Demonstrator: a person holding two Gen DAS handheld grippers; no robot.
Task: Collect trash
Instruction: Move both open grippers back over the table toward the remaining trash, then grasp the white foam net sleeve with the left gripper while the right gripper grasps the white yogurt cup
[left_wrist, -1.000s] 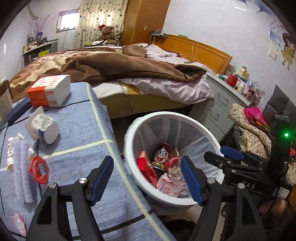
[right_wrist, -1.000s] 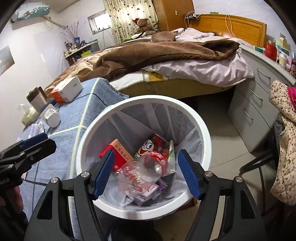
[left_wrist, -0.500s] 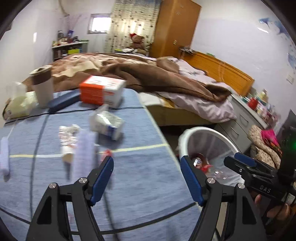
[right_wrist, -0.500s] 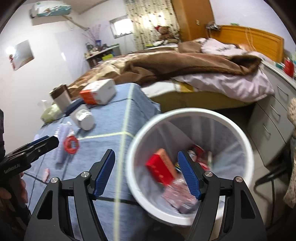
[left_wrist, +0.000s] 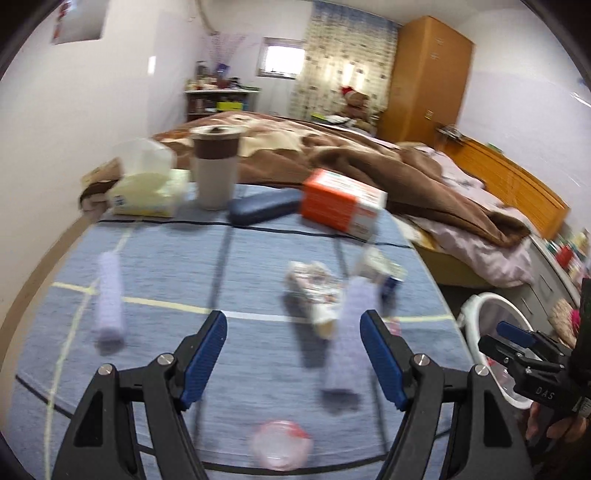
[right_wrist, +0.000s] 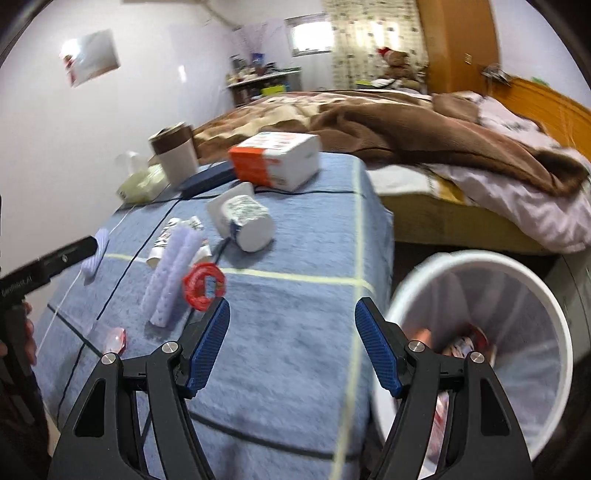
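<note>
Trash bin (right_wrist: 484, 332), white, lined with a pale bag: low and to the right of the right tongs (right_wrist: 291, 345), beside the table edge, with red and pink packaging blurred in its bottom. In the left wrist view its rim (left_wrist: 476, 314) shows right of the left tongs (left_wrist: 293, 356).

Right tongs: fingers apart, holding nothing, over the blue tablecloth (right_wrist: 295, 350) near the table's right edge.

Left tongs: fingers apart, holding nothing, over the middle of the cloth.

Items ahead of the right tongs, near to far:
- Red plastic ring (right_wrist: 204, 286), just beyond the left blue pad.
- Lavender rolled pieces (right_wrist: 171, 273), touching the ring's left side.
- Crumpled printed wrapper (right_wrist: 166, 236), partly under the rolls.
- White toppled cup (right_wrist: 243, 221), lying on its side.
- Orange-and-white box (right_wrist: 275, 158), farther back.
- Dark blue case (right_wrist: 207, 181), left of the box.
- Brown-banded paper cup (right_wrist: 175, 153), upright.
- Pale yellow tissue pack (right_wrist: 142, 184), far left.

Item below the left tongs: small pink, clear wrapper (left_wrist: 280, 448), blurred, possibly a candy packet.

Beyond the table: bed with brown blanket (right_wrist: 388, 125).
</note>
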